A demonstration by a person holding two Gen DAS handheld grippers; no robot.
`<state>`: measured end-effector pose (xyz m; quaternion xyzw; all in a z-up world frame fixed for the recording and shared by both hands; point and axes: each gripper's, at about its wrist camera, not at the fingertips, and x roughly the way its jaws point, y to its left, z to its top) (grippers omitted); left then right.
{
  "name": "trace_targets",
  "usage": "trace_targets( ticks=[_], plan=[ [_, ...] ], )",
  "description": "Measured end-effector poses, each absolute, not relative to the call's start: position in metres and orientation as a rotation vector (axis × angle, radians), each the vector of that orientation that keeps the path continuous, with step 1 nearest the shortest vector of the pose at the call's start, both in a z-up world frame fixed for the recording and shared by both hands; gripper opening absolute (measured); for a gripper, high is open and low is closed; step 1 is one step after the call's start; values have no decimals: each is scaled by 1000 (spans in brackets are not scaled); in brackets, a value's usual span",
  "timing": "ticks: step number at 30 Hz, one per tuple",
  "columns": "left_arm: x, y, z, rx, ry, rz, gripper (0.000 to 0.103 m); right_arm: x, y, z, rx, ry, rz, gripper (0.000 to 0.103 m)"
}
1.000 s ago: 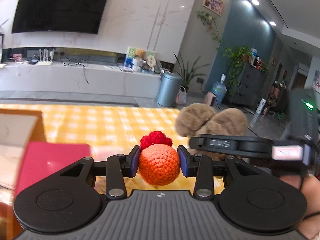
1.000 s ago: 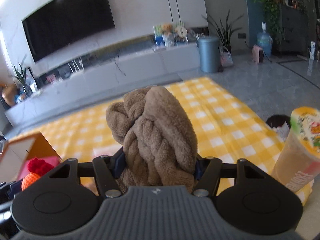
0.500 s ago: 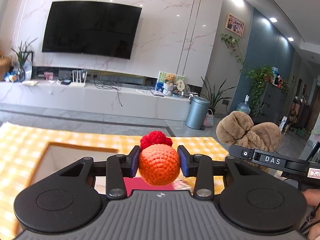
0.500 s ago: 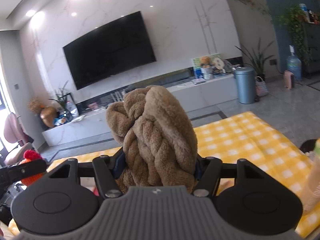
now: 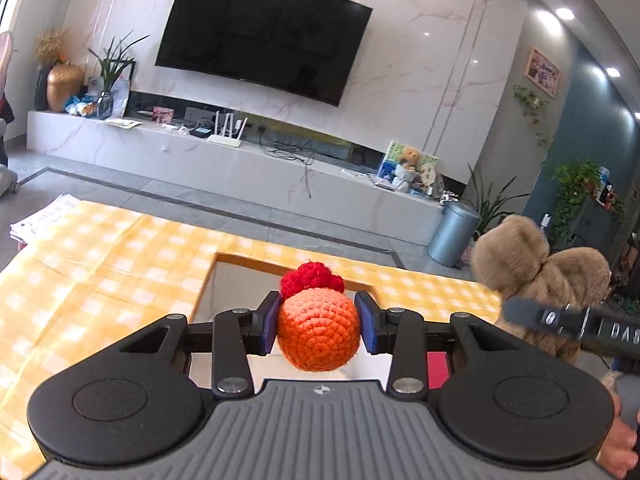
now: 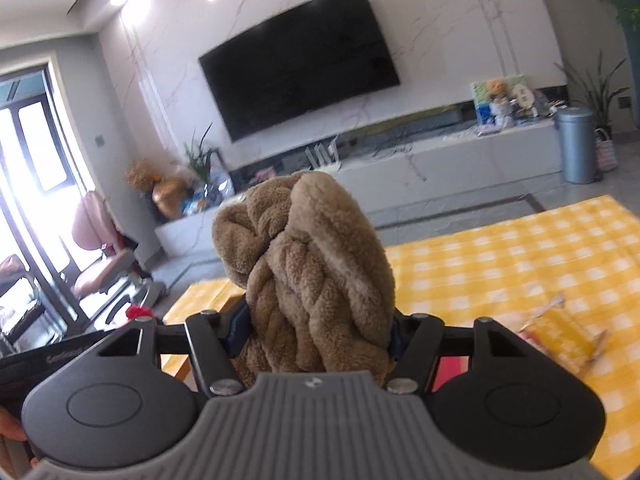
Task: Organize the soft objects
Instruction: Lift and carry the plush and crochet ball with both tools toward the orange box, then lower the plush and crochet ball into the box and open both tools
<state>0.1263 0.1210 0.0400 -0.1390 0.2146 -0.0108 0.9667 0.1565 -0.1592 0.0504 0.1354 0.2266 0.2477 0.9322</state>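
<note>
Both loads have been carried over to the box (image 5: 224,280): left gripper (image 5: 318,326) is clamping the ball (image 5: 318,336), right gripper (image 6: 316,334) the plush (image 6: 316,264); drop pending.

a black television (image 5: 262,36) hung over a long white console (image 5: 240,168) (a grey bin (image 5: 454,234) beside it).
</note>
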Motion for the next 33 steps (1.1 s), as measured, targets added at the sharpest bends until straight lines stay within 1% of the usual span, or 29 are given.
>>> trace_targets(
  ticks=[4, 7, 16, 18, 22, 23, 24, 25, 27, 30, 33],
  plan=[
    [139, 140, 28, -307, 473, 22, 45, 175, -112, 34, 226, 571, 548, 62],
    [133, 158, 21, -347, 474, 31, 45, 193, -79, 22, 221, 662, 562, 62],
    [124, 203, 19, -436, 466, 72, 45, 268, 2, -17, 255, 959, 534, 62],
    [124, 210, 17, -457, 467, 72, 45, 276, 17, -25, 231, 984, 503, 62],
    [128, 215, 11, -489, 482, 81, 45, 285, 35, -36, 229, 978, 494, 63],
    [129, 217, 10, -497, 485, 89, 45, 288, 36, -37, 241, 974, 502, 68],
    [129, 218, 9, -505, 485, 97, 45, 287, 37, -38, 252, 958, 530, 75],
    [128, 219, 10, -509, 478, 112, 45, 285, 36, -37, 254, 935, 561, 79],
    [127, 220, 10, -512, 473, 122, 45, 278, 28, -30, 215, 870, 550, 91],
    [128, 220, 11, -538, 469, 104, 45, 269, 8, -16, 146, 784, 557, 92],
    [130, 212, 13, -541, 459, 67, 45, 257, -26, 6, 147, 680, 593, 94]
  ],
)
